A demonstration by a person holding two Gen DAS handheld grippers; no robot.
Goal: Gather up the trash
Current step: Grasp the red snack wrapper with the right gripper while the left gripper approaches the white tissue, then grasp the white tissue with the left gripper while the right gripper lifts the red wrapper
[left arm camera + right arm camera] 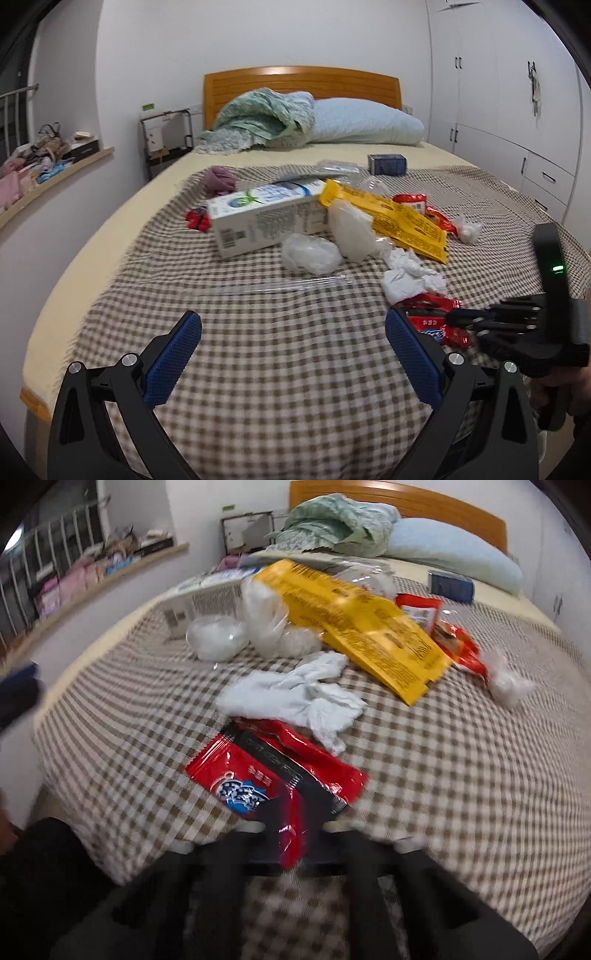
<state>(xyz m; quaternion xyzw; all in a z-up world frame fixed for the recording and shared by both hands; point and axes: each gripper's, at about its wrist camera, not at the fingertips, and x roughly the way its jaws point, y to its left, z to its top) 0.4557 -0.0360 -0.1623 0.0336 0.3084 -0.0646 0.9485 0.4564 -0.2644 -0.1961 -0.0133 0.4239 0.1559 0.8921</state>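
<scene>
My right gripper was pinched shut on the near edge of the red wrapper, ready for lifting. My left gripper hung spread, empty. Beyond lay crumpled tissue and the yellow packet, uncollected.

The trash lay on a blanket spread over the bed. A carton lay in the middle, and a flat packet leaned on its right end. Two plastic bags lay just in front of the carton. A crumpled tissue lay nearer, and a snack wrapper in front of it. A pillow lay at the headboard, behind everything.
</scene>
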